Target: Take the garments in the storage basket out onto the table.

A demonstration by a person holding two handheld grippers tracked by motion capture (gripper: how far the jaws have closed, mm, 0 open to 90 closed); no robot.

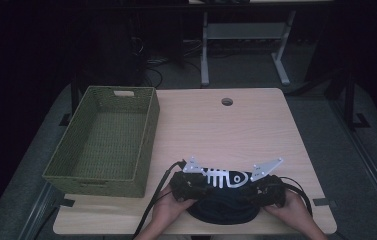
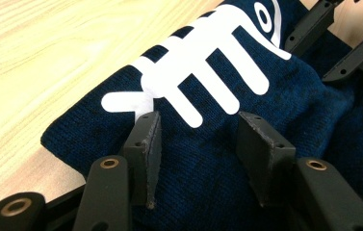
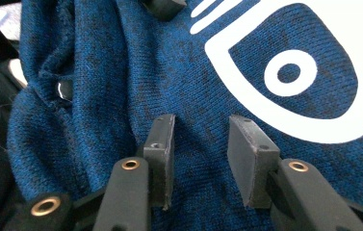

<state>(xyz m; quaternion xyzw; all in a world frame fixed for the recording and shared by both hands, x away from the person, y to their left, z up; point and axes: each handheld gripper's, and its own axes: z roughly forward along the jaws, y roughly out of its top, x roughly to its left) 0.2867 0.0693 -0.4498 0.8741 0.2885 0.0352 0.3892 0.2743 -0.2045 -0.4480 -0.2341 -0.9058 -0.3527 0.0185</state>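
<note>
Dim lab – bare desk (image 1: pixel 256 125) – cables on floor (image 1: pixel 151 70).

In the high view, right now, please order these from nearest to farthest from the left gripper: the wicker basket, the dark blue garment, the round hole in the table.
1. Dark blue garment: directly under the left gripper.
2. Wicker basket: just to its left.
3. Round hole: near the table's far edge.

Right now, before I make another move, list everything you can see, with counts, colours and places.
sweater: one, dark blue with a white fish-skeleton print, folded at the table's near edge.
wicker basket: one, olive green, empty, on the table's left side.
table: one, light wood, round hole near the far edge.
left gripper: black, jaws open over the sweater.
right gripper: black, jaws open over the sweater.
hands: two, at the near edge.
</note>
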